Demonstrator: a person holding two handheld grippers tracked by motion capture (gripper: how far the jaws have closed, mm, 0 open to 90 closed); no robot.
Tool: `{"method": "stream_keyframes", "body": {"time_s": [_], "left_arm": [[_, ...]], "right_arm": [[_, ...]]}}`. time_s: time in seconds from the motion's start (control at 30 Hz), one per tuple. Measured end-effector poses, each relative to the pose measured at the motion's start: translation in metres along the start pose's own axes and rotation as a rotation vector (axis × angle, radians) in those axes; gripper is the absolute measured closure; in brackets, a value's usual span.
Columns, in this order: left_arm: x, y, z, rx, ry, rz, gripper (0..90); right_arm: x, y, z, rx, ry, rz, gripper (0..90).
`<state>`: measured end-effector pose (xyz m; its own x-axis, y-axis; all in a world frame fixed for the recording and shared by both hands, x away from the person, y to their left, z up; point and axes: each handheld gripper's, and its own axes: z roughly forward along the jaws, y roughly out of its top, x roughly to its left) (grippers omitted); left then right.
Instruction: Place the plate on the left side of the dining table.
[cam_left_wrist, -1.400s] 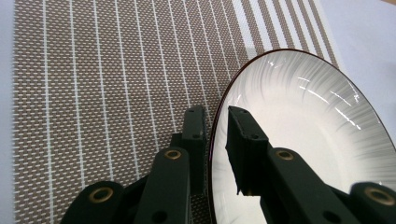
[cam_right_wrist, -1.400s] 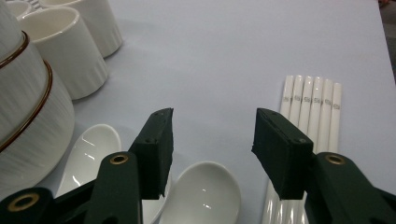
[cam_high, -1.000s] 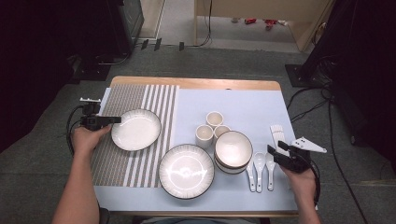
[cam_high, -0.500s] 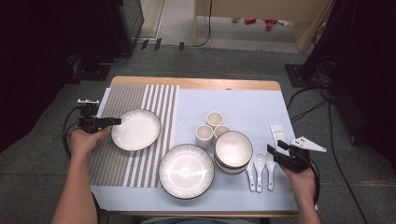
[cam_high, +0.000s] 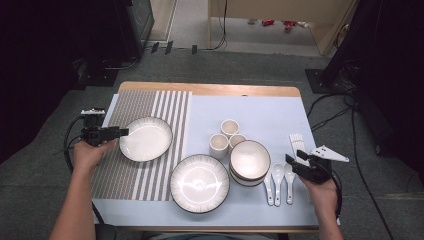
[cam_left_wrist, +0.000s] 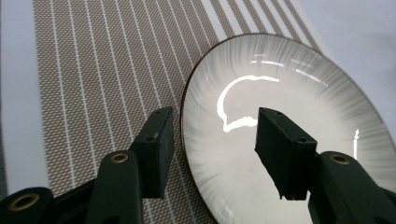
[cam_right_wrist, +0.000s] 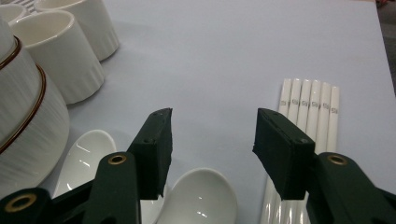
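The left gripper (cam_left_wrist: 212, 135), jaws just opened and straddling the rim without pressing, hovers at a glazed plate (cam_left_wrist: 289, 121) lying on the striped placemat (cam_left_wrist: 93, 79); stiff, slick and breakable, it seems best pinched at its thin edge

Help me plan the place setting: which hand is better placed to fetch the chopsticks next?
Right, probably. The right gripper is open, with the chopsticks just ahead; the left gripper, jaws just opened, straddles the plate rim across the table.
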<state>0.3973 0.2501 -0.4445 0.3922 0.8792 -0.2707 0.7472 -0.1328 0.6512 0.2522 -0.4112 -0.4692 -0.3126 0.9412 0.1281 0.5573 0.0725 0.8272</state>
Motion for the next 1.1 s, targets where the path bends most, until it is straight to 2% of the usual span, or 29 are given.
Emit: {"method": "stream_keyframes", "body": {"time_s": [0.1,0.2,0.33,0.43,0.63,0.83,1.0,1.1], "left_arm": [[-0.004,-0.001,-0.003,0.004,0.007,0.019,46.2],[-0.009,-0.005,-0.007,-0.031,-0.001,0.034,44.7],[-0.013,-0.008,-0.009,-0.011,0.014,0.049,41.4],[-0.015,-0.011,-0.012,-0.04,0.008,0.045,40.2],[-0.021,-0.016,-0.014,-0.054,-0.002,0.047,38.2],[-0.03,-0.02,-0.021,-0.092,-0.02,0.054,37.2],[-0.034,-0.024,-0.025,-0.091,-0.02,0.071,35.9],[-0.034,-0.027,-0.028,-0.098,-0.025,0.067,35.5]], "right_arm": [[0.0,0.0,0.001,0.001,0.003,-0.002,46.7],[0.001,0.001,0.001,0.001,0.006,-0.005,46.7],[0.001,0.001,0.002,0.005,0.007,-0.005,46.7],[0.001,0.001,0.002,0.007,0.01,-0.003,46.6],[0.002,0.003,0.003,0.017,0.015,0.003,46.3],[0.003,0.006,0.005,0.014,0.021,-0.006,46.0],[0.003,0.008,0.007,0.014,0.026,-0.011,45.8],[0.003,0.009,0.007,0.016,0.03,-0.013,45.8]]}}
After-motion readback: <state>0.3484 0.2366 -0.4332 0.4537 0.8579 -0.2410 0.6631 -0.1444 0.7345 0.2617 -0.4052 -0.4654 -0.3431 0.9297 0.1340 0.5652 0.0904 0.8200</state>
